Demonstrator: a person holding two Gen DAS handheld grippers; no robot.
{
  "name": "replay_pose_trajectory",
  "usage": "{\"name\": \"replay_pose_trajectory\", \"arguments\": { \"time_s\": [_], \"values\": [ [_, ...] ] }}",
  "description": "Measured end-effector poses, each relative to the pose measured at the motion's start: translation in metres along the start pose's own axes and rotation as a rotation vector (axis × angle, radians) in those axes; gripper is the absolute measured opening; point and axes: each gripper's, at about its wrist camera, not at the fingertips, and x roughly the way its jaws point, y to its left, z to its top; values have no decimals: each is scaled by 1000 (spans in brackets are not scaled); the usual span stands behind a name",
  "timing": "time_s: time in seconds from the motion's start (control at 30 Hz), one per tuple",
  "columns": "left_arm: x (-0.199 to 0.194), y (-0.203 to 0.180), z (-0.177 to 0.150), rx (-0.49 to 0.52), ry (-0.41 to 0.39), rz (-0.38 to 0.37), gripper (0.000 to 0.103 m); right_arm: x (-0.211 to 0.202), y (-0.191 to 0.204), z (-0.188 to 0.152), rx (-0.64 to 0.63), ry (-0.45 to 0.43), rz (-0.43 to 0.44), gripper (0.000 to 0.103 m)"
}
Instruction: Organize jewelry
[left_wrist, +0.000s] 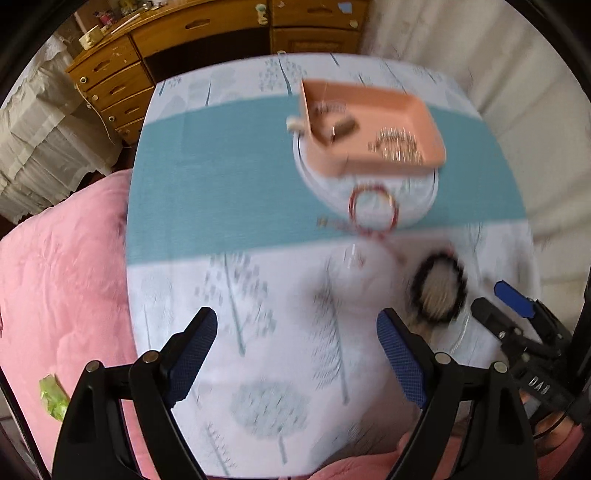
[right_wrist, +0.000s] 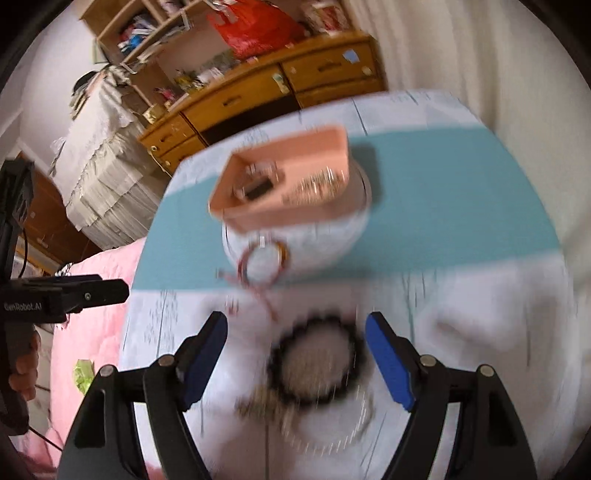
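Note:
A pink tray (left_wrist: 399, 103) (right_wrist: 317, 147) holding gold chains (left_wrist: 397, 146) and a dark item (left_wrist: 341, 129) rests on a white round dish (left_wrist: 417, 199) (right_wrist: 332, 240). A red cord bracelet (left_wrist: 373, 210) (right_wrist: 262, 264) lies at the dish's near edge. A black beaded bracelet (left_wrist: 437, 288) (right_wrist: 316, 360) lies on a glass plate nearer me. My left gripper (left_wrist: 295, 332) is open and empty over the tablecloth, left of the black bracelet. My right gripper (right_wrist: 295, 332) is open, its fingers either side of the black bracelet, above it. Both views are blurred.
The table has a white and teal tree-print cloth (left_wrist: 221, 184). A pink quilt (left_wrist: 55, 277) lies to the left with a green wrapper (left_wrist: 53, 397) on it. A wooden dresser (left_wrist: 166, 55) stands behind the table. A curtain hangs at the right.

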Motion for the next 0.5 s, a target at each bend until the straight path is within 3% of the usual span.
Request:
{"name": "replay_pose_trajectory", "arguments": {
  "time_s": [0.23, 0.4, 0.5],
  "values": [
    [7, -2, -63, 169, 49, 32, 87, -12, -4, -66, 88, 56, -84, 78],
    [9, -5, -84, 212, 93, -47, 87, -22, 1, -90, 72, 96, -138, 78],
    [8, -10, -91, 225, 82, -51, 87, -27, 4, -103, 29, 111, -186, 78]
  ]
}}
